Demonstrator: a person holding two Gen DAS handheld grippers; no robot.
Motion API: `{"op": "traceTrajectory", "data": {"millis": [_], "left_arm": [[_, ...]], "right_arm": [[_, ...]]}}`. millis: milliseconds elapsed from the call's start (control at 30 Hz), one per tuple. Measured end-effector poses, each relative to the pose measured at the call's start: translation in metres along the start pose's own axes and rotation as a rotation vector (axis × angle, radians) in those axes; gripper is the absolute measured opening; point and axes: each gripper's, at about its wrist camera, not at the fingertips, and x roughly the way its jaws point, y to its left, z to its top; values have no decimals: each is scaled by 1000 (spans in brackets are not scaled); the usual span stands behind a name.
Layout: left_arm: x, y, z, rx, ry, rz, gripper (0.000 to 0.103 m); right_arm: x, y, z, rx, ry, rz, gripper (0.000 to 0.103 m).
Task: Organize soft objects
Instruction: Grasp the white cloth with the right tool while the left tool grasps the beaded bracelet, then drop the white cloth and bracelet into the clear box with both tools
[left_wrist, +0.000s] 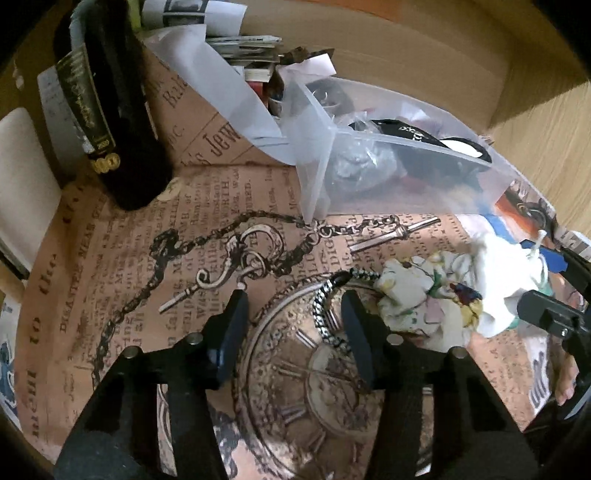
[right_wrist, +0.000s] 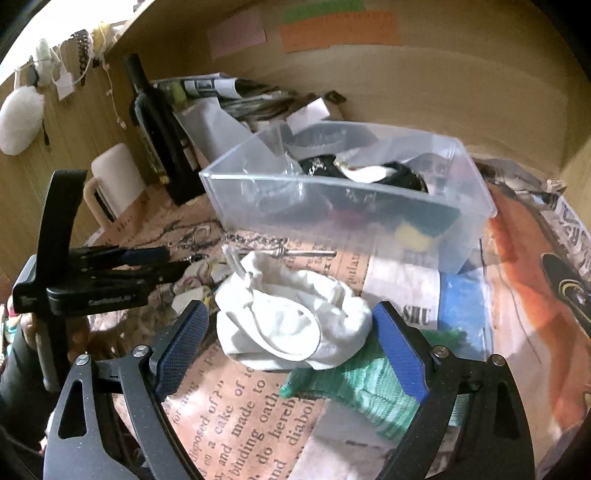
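Right gripper (right_wrist: 290, 345) is spread wide with nothing pinched, the white drawstring pouch (right_wrist: 291, 317) lying on the paper between its blue pads, a green knit piece (right_wrist: 373, 387) under the right pad. Left gripper (left_wrist: 295, 325) also gapes empty, a black-and-white braided cord (left_wrist: 327, 314) between its fingers, floral cloth (left_wrist: 417, 295) just right. Clear bin (right_wrist: 343, 206) sits behind, dark bottle (left_wrist: 110, 110) further left.

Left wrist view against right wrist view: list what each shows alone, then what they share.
Left only: a black-and-white cord between the open left gripper's fingers, and a floral cloth.
Right only: a green knit, a white pom-pom hanging on the wall, coloured notes, and the open right gripper.
Both: the clear bin, dark bottle and white pouch.
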Motion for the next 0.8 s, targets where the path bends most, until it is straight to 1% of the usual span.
{"op": "traceTrajectory", "data": {"millis": [67, 100, 200, 267, 300, 333, 367, 433, 467, 533, 567, 633, 700, 800], "left_arm": [[2, -2, 1, 8, 2, -20, 39], [4, -3, 1, 10, 4, -30, 38], [7, -6, 2, 28, 1, -21, 30], [8, -10, 2, 42, -1, -18, 22], [8, -11, 2, 47, -2, -20, 18], [8, -12, 2, 52, -2, -23, 9], [7, -12, 1, 54, -2, -21, 8], [7, -13, 1, 58, -7, -18, 8], [6, -12, 1, 55, -10, -18, 7], [4, -11, 1, 46, -19, -23, 7], [2, -10, 1, 43, -26, -23, 7], [-6, -9, 2, 40, -47, -20, 6], [-15, -8, 4, 35, -77, -16, 6], [-29, -6, 7, 32, -116, -10, 6]], "right_arm": [[3, -1, -1, 2, 9, 6, 89], [4, -1, -1, 3, 10, 7, 89], [8, -1, -1, 5, 14, 5, 89], [10, -1, -1, 8, 15, 7, 88], [10, -1, -1, 10, 12, 5, 82], [11, -2, -1, 11, 12, 3, 76], [11, -3, -1, 12, 13, 5, 73], [12, -4, 0, 17, 12, 8, 61], [12, -5, 0, 19, 12, 10, 58], [11, -6, 1, 20, 8, 16, 44], [10, -5, 2, 22, 3, 18, 41], [6, -6, 4, 24, -12, 26, 32], [2, -6, 6, 26, -26, 28, 27], [-5, -5, 10, 22, -56, 24, 25]]}}
